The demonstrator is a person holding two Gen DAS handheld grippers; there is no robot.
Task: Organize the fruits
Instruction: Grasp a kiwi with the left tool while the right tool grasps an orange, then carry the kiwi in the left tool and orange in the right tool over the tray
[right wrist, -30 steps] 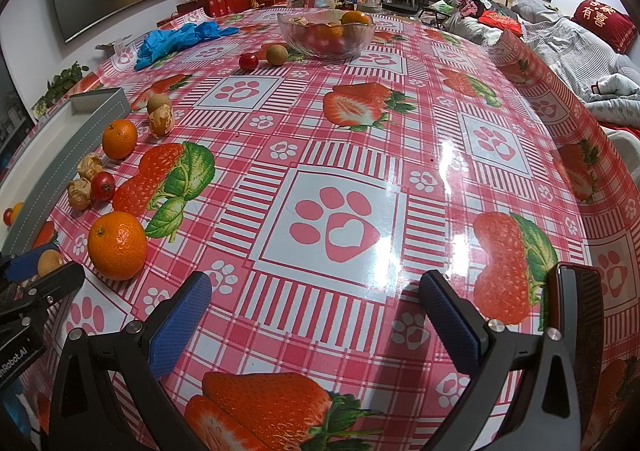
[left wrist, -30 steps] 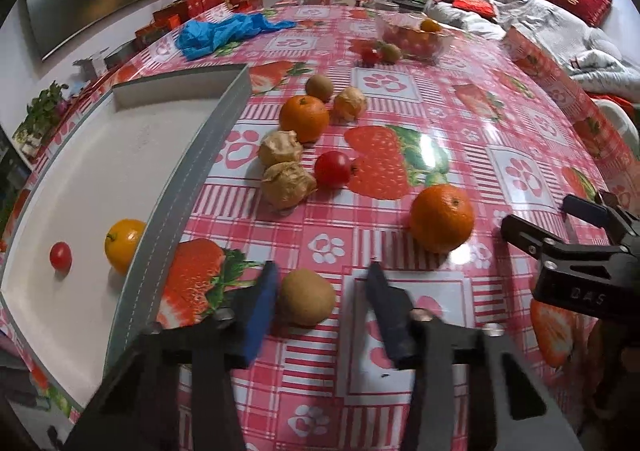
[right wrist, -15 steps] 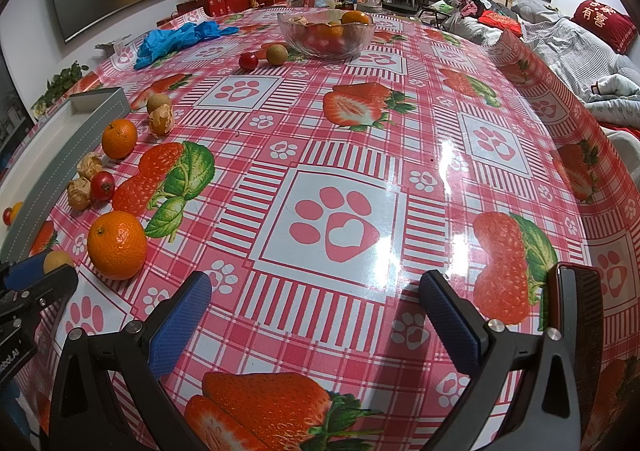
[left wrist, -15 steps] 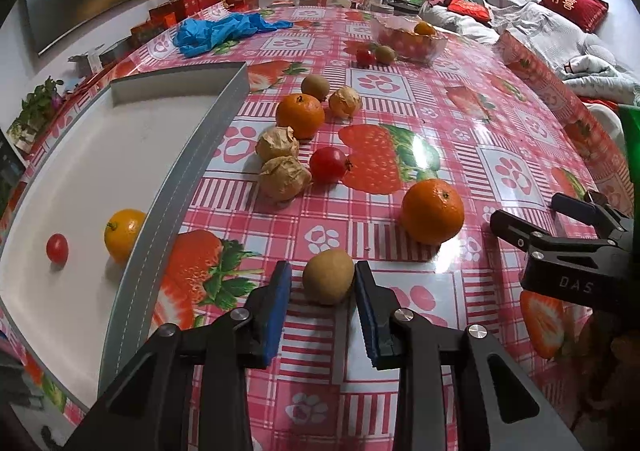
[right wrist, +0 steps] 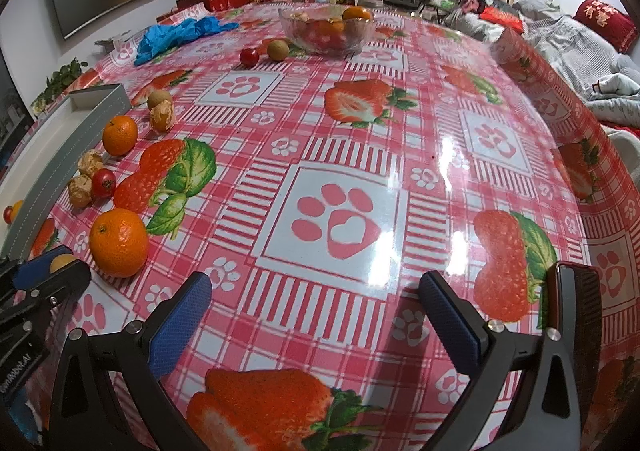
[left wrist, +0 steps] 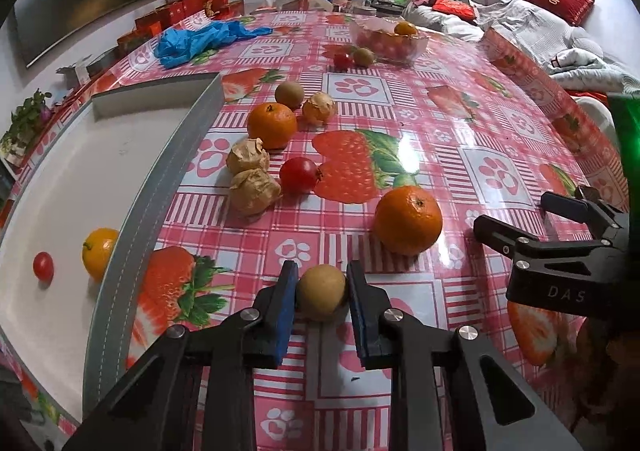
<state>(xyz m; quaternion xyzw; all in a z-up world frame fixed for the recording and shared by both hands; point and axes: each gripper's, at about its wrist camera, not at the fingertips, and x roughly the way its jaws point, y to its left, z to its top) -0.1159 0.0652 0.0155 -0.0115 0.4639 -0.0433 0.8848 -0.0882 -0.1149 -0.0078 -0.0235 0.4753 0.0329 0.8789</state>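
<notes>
A small round brown fruit (left wrist: pixel 321 293) lies on the strawberry-print tablecloth between the blue pads of my left gripper (left wrist: pixel 322 271). The jaws are closing and both pads touch the fruit's sides. The same fruit (right wrist: pixel 62 262) peeks out between those pads at the left edge of the right wrist view. My right gripper (right wrist: pixel 316 287) stands open over bare cloth, nothing between its fingers. To the left lies a grey-rimmed white tray (left wrist: pixel 160 191) holding a small orange (left wrist: pixel 98 251) and a cherry tomato (left wrist: pixel 43 266).
Loose on the cloth are an orange (left wrist: pixel 408 219), a red tomato (left wrist: pixel 298 175), two papery husked fruits (left wrist: pixel 254 191), a second orange (left wrist: pixel 272 125) and another brown fruit (left wrist: pixel 289 95). Far back stand a glass bowl (right wrist: pixel 326 31) of fruit and blue gloves (left wrist: pixel 200 41).
The left gripper's jaws have drawn in from wide apart until they touch the brown fruit on both sides. The right gripper has not moved.
</notes>
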